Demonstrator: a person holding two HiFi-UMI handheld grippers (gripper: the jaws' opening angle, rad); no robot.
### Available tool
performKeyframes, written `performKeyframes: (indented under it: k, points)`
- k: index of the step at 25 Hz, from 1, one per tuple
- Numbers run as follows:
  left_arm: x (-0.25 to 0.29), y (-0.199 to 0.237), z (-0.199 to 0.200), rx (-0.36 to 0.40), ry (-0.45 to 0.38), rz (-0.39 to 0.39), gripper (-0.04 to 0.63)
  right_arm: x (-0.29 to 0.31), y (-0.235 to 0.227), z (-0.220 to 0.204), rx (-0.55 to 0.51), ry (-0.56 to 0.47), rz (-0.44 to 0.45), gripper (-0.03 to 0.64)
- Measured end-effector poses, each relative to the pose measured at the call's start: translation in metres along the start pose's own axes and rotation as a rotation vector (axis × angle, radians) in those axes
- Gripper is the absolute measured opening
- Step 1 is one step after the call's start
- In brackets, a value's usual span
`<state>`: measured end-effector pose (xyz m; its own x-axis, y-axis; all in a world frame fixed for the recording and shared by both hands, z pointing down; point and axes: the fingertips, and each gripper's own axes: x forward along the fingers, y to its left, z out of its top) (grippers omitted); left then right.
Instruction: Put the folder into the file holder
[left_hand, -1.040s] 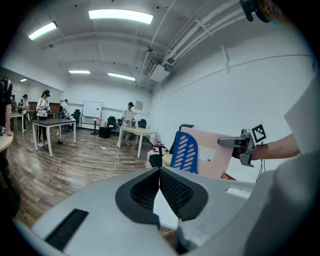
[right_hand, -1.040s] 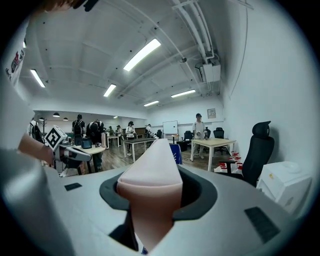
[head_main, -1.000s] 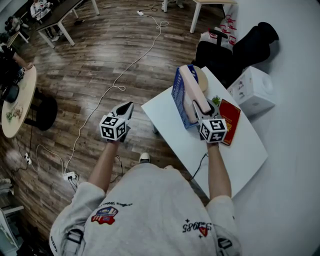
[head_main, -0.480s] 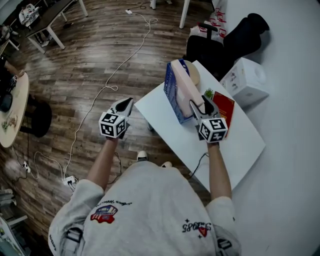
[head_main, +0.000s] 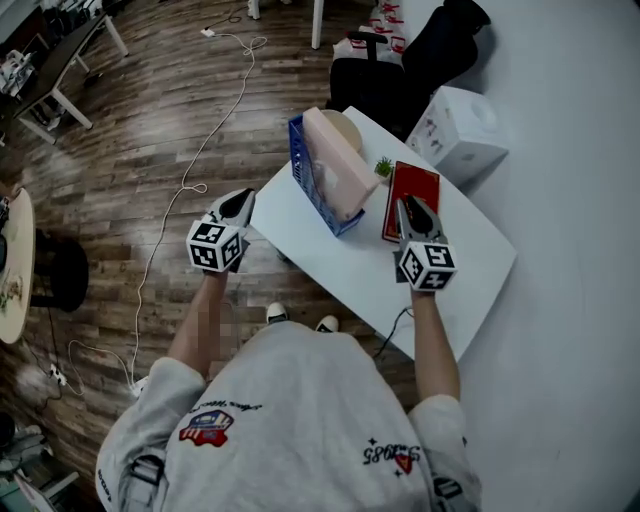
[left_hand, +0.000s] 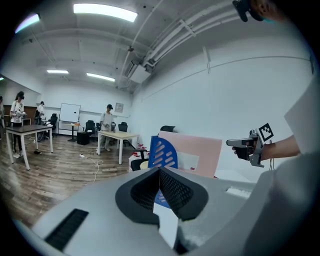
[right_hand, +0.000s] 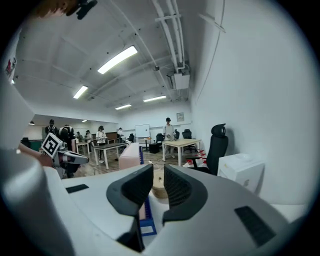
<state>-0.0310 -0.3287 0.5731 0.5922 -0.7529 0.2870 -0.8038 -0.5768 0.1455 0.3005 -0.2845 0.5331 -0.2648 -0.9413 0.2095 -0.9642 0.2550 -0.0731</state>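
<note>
The pink folder (head_main: 335, 165) stands upright inside the blue file holder (head_main: 303, 172) on the white table (head_main: 465, 290). My right gripper (head_main: 408, 205) hovers right of the holder, over a red book (head_main: 412, 180), apart from the folder. Its jaws are closing, a narrow gap remains, and nothing is between them. My left gripper (head_main: 240, 200) hangs shut and empty off the table's left edge, above the floor. In the left gripper view the folder (left_hand: 197, 155) and holder (left_hand: 161, 152) stand beyond the shut left gripper (left_hand: 160, 172). The right gripper view shows the right gripper (right_hand: 158, 175) and the folder (right_hand: 131, 155) beyond it.
A round wooden disc (head_main: 347, 125) and a small green plant (head_main: 383, 166) sit behind the holder. A white box (head_main: 455, 130) and a black office chair (head_main: 400, 60) stand past the table's far corner. A white cable (head_main: 190, 170) runs across the wooden floor.
My right gripper has come off the folder's near end and drawn back to the right over the red book, its jaws narrower. The left gripper has hardly moved.
</note>
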Motion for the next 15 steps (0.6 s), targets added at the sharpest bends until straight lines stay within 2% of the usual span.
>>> performKeyframes:
  k: [5, 10, 15]
  points:
    - [0.012, -0.015, 0.014, 0.012, -0.014, -0.041, 0.006, -0.029, -0.029, -0.001, 0.03, 0.002, -0.121, 0.007]
    - [0.03, -0.033, 0.024, 0.028, -0.027, -0.084, 0.006, -0.048, -0.047, -0.002, 0.038, -0.014, -0.204, 0.002]
    - [0.039, -0.047, 0.029, 0.039, -0.027, -0.122, 0.006, -0.061, -0.05, 0.001, 0.029, -0.014, -0.234, 0.002]
